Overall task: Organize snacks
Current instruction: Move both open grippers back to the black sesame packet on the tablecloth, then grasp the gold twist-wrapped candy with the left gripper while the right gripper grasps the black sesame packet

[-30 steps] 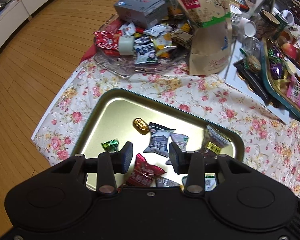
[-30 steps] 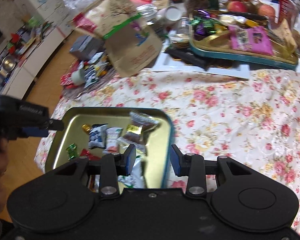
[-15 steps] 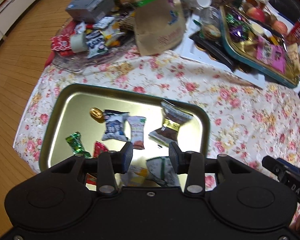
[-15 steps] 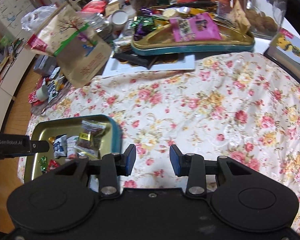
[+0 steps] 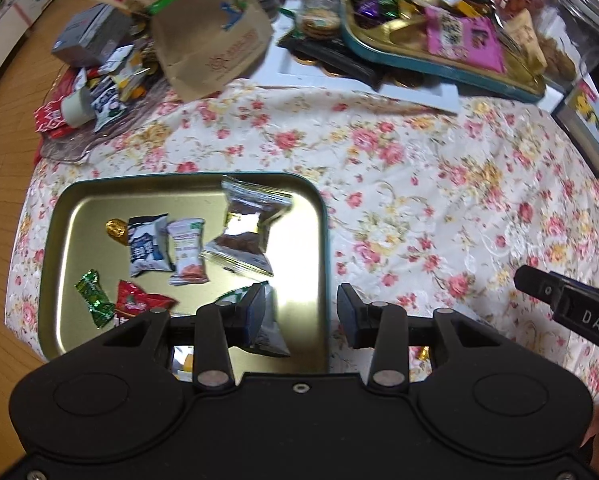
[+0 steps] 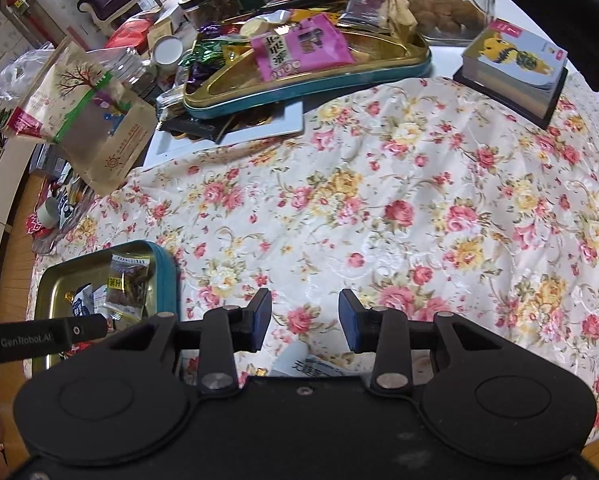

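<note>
Both grippers are being held apart-jawed, nothing grasped: the left gripper [image 5: 301, 316] over the tray's [image 5: 325, 240] right rim, the right gripper [image 6: 304, 320] right of it; snacks [image 5: 187, 250] are lying inside the tray.

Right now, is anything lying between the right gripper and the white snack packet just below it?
Nothing visible. The right gripper is open over the bare floral cloth, with the white packet just beneath it.
</note>
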`<action>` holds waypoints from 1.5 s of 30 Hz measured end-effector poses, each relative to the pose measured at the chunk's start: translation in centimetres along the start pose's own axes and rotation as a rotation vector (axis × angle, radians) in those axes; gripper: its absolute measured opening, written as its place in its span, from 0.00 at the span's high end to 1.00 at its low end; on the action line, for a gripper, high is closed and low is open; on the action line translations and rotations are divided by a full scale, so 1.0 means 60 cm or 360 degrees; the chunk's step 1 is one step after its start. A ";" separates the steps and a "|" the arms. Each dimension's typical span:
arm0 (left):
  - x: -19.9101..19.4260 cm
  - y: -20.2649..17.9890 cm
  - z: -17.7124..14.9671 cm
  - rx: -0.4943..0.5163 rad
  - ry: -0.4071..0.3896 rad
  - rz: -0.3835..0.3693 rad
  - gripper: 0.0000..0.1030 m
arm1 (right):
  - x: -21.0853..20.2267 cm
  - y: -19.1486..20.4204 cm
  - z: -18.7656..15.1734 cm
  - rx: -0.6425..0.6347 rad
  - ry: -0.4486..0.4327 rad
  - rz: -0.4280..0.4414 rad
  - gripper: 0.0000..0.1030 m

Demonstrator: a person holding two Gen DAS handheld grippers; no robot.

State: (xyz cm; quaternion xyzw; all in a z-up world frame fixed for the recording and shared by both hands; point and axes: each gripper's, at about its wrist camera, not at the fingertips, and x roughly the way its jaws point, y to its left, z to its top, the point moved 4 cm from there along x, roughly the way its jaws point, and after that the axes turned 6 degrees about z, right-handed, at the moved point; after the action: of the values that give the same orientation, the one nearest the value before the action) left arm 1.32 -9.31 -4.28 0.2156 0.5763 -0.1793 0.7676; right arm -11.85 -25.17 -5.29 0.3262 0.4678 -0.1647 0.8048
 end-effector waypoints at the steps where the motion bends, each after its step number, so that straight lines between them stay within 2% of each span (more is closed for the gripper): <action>1: 0.001 -0.009 -0.002 0.0022 0.0003 -0.0001 0.52 | -0.001 -0.005 -0.001 0.0001 0.0003 -0.0001 0.62; 13: 0.016 -0.091 -0.031 0.0210 0.0137 -0.0068 0.52 | 0.004 -0.046 -0.043 -0.0064 0.0095 -0.0025 0.62; 18: 0.023 -0.094 -0.027 0.0186 0.0163 -0.0034 0.52 | 0.020 -0.042 -0.069 -0.0146 0.0150 0.0038 0.62; 26: 0.039 -0.087 -0.022 0.0143 0.0214 -0.0003 0.52 | 0.030 -0.008 -0.087 -0.0301 0.0155 0.0111 0.62; 33: 0.036 -0.086 -0.024 0.0146 0.0218 -0.0021 0.52 | 0.060 -0.011 -0.094 -0.0344 0.0186 0.0006 0.62; 39: 0.032 -0.083 -0.021 0.0131 0.0210 -0.0037 0.52 | 0.067 -0.018 -0.088 -0.0332 0.0172 -0.0013 0.59; 45: 0.031 -0.083 -0.021 0.0134 0.0209 -0.0042 0.52 | 0.063 -0.039 -0.071 -0.0275 0.0115 -0.0089 0.59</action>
State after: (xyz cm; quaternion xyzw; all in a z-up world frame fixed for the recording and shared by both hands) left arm -1.82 -12.89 -7.01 0.2514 0.6201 -0.1990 0.7160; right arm -14.02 -23.82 -10.88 0.2480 0.5179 -0.1344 0.8076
